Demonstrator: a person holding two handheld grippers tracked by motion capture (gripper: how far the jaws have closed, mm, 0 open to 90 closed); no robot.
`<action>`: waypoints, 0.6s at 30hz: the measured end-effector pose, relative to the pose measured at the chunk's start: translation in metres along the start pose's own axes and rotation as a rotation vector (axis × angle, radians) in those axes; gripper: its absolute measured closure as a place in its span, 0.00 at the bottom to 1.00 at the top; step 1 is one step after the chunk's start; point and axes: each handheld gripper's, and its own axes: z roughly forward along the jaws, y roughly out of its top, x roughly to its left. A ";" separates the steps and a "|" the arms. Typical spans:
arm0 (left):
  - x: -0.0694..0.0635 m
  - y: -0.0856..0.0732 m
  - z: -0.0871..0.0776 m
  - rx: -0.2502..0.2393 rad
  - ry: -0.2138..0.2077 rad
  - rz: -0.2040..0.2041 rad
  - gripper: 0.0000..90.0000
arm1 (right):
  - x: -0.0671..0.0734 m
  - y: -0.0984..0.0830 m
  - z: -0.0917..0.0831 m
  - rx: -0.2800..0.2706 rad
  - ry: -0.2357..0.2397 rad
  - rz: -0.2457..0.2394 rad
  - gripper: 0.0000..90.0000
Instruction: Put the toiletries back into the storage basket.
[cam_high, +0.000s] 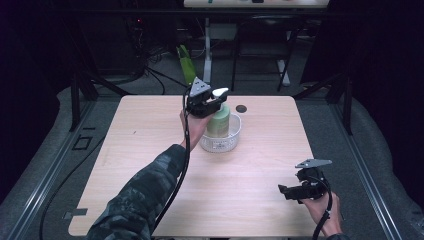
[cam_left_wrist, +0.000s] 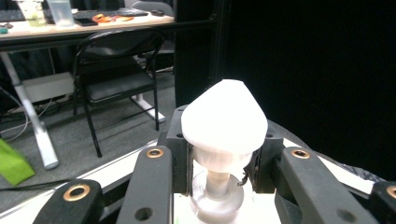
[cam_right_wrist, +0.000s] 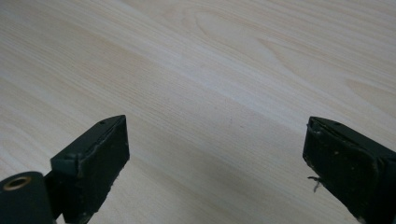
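While the left tool (cam_high: 209, 103) clamps the pump bottle (cam_high: 218, 121) by its neck inside the white basket (cam_high: 231, 141), the right tool (cam_high: 299, 191) rests open and empty over the near-right desk (cam_high: 150, 150).

No words, brands or numbers clear enough to read. Small dark marks on the front of the white basket (cam_high: 220, 142), too tiny and blurry to make out. Nothing written on the pump bottle (cam_high: 218, 118).

high view: above, facing forward-down | left gripper view: level, close | right gripper view: close over table (cam_right_wrist: 210, 70)
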 end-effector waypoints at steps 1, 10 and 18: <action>-0.003 0.000 -0.001 -0.004 -0.005 0.015 0.74 | 0.000 0.000 0.000 -0.002 0.000 -0.003 0.07; -0.002 -0.001 -0.005 0.000 0.000 0.013 0.74 | 0.001 0.001 -0.001 -0.005 -0.001 -0.006 0.08; -0.004 0.000 -0.004 0.005 -0.002 -0.006 0.74 | 0.001 0.000 -0.001 -0.006 -0.002 -0.006 0.08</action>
